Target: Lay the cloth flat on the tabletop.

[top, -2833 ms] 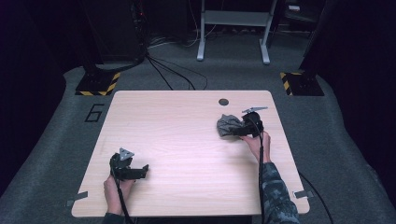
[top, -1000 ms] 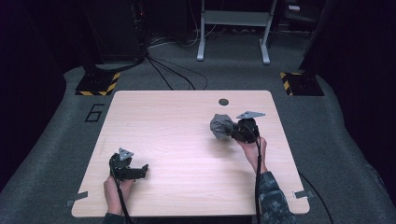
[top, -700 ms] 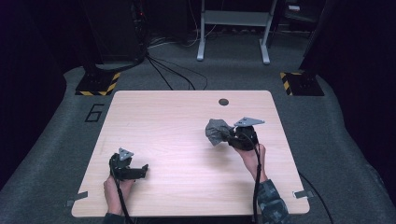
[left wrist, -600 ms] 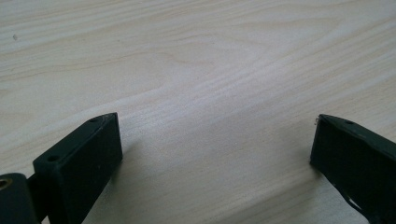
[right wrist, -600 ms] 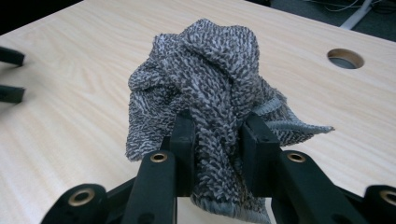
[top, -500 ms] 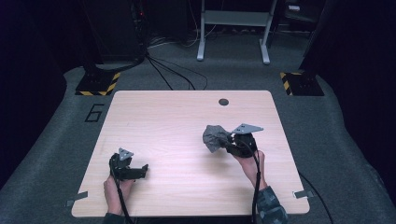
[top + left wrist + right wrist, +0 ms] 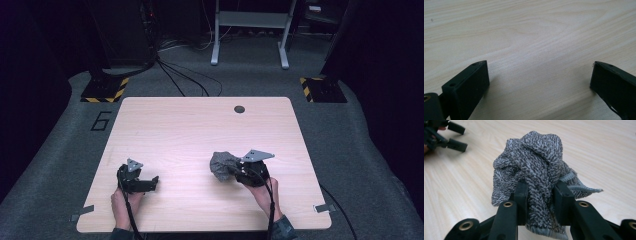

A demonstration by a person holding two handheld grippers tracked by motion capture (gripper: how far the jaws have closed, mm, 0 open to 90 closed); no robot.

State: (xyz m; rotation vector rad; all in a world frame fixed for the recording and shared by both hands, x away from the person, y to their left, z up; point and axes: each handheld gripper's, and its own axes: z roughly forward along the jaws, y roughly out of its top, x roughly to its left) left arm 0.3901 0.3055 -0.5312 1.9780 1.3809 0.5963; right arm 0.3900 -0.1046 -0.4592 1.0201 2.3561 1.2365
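Grey knitted cloth [image 7: 536,165]: soft, light and limp, so it sags and bunches; my judgement is that a pinch through a thick fold holds best. My right gripper [image 7: 540,197] clamps its bunched lower part, the rest bulging beyond the jaws, right of centre on the wooden table [image 7: 165,130]. My left gripper [image 7: 536,82] rests wide and empty, near left.

The wooden table [image 7: 200,135] serves as the landmark. A round dark hole [image 7: 239,109] sits in the tabletop near its far edge. Beyond the far edge stands a grey metal stand [image 7: 250,30]; black cables [image 7: 185,80] run across the carpet there. Two yellow-black striped blocks [image 7: 104,90] [image 7: 322,89] flank the far corners. A figure 6 [image 7: 101,121] marks the carpet beside the table's far left corner.
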